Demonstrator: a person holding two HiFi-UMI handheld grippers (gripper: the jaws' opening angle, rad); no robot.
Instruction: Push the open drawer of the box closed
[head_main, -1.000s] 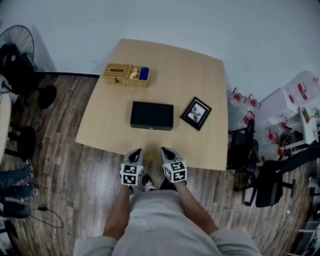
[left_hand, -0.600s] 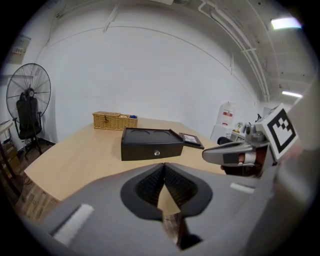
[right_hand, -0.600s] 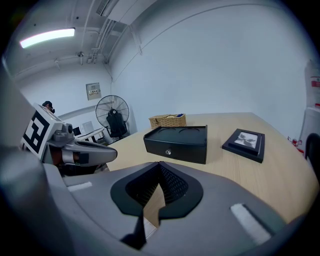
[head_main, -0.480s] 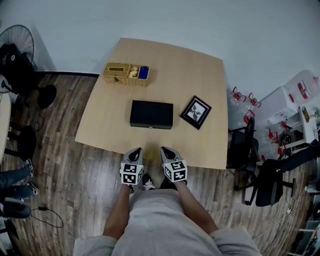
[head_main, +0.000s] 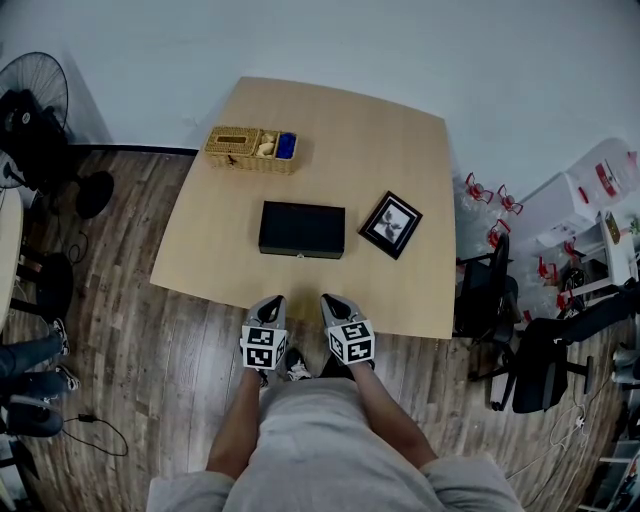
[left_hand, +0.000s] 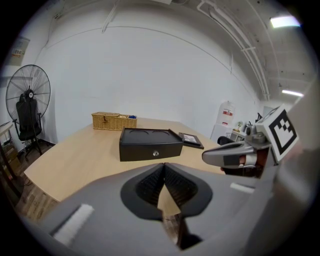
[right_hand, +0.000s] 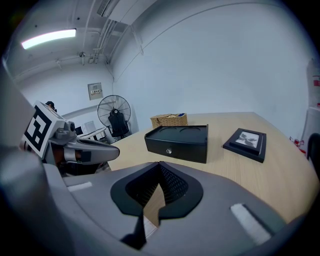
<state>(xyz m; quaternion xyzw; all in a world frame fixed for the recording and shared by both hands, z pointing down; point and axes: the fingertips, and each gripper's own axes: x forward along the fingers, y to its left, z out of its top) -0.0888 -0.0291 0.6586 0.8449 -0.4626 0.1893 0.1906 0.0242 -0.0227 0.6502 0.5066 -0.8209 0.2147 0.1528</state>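
Observation:
A black box (head_main: 302, 229) lies mid-table on the light wooden table (head_main: 210, 250). Its drawer front carries a small silver knob (left_hand: 155, 153) and looks flush with the box body, as the right gripper view also shows on the box (right_hand: 177, 142). Both grippers hang side by side just off the table's near edge, short of the box and touching nothing. My left gripper (head_main: 268, 304) is shut and empty, its tips meeting (left_hand: 164, 167). My right gripper (head_main: 333, 302) is likewise shut and empty (right_hand: 159, 165).
A wicker basket (head_main: 252, 150) sits at the table's far left and a black picture frame (head_main: 391, 226) to the right of the box. A fan (head_main: 35, 90) stands at the left. An office chair (head_main: 495, 300) and plastic containers (head_main: 590, 195) crowd the right.

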